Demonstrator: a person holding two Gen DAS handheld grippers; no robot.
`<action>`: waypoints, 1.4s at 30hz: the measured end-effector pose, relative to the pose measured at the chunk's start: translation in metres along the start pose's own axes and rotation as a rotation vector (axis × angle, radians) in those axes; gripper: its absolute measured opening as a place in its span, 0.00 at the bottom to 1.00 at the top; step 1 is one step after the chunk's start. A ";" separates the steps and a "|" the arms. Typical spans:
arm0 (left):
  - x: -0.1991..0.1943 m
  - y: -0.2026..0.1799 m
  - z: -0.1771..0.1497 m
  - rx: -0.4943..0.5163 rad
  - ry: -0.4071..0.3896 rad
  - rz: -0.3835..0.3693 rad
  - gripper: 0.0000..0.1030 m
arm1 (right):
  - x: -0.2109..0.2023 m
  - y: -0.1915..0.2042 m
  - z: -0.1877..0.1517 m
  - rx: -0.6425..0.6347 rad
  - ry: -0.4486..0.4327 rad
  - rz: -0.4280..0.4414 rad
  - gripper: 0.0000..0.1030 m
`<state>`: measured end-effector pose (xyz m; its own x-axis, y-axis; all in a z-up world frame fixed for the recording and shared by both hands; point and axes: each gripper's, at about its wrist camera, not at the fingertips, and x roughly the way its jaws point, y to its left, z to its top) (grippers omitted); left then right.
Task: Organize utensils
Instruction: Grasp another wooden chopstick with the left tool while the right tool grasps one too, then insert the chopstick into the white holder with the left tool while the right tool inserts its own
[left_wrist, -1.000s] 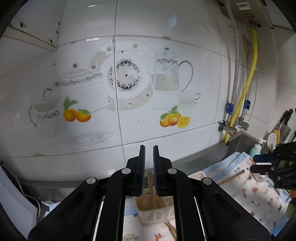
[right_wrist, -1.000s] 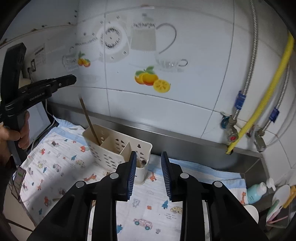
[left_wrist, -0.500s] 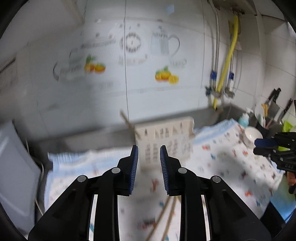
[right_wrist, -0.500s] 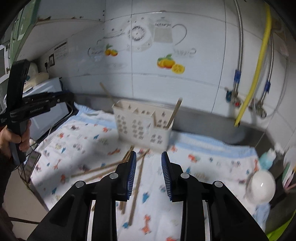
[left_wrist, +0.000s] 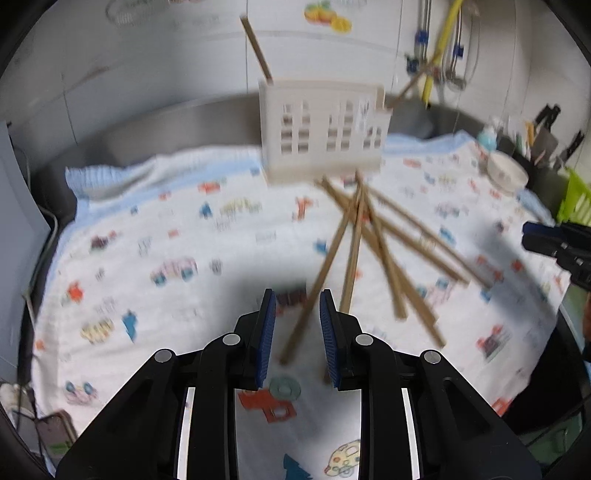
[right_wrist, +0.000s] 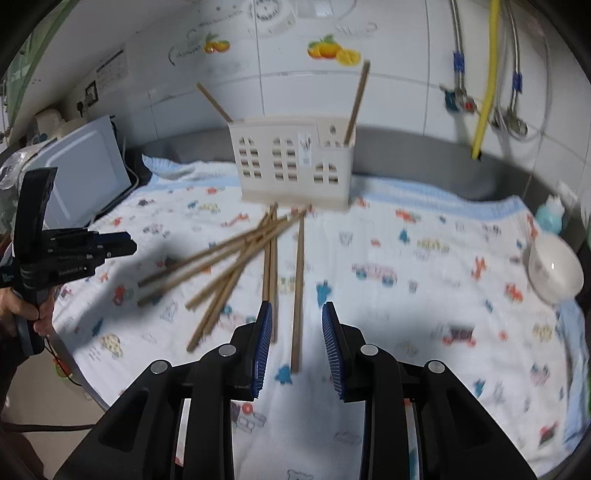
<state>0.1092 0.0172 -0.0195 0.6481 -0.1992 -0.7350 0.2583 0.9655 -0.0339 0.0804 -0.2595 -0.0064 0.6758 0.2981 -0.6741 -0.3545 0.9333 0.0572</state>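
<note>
Left gripper (left_wrist: 295, 328): jaws parted, nothing clamped, having just been opening. One chopstick of the scattered chopsticks (left_wrist: 373, 240) shows between the pads, its near end low in the gap; it runs away and rightward toward the pile's crossing point. Contact with the cloth (left_wrist: 147, 229) cannot be confirmed.

Centre: the pile lies on the cloth just in front of the utensil holder (right_wrist: 291, 162), which already carries two upright sticks.

Right gripper (right_wrist: 295, 332): jaws parted, empty. A single chopstick (right_wrist: 297, 295) lies between the pads, long axis near-to-far, far end toward the holder. Judged by alignment, this gripper appears better placed.
</note>
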 end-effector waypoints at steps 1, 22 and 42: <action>0.005 0.000 -0.004 0.003 0.011 0.001 0.24 | 0.003 0.000 -0.004 0.003 0.007 -0.001 0.27; 0.047 -0.003 -0.013 0.038 0.067 -0.003 0.20 | 0.058 0.001 -0.033 0.020 0.100 -0.045 0.19; 0.023 -0.015 -0.003 0.037 -0.005 -0.030 0.05 | 0.010 0.004 -0.009 -0.032 -0.041 -0.095 0.06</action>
<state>0.1182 -0.0014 -0.0384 0.6430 -0.2289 -0.7309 0.3039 0.9522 -0.0308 0.0801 -0.2545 -0.0199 0.7328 0.2170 -0.6449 -0.3073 0.9511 -0.0292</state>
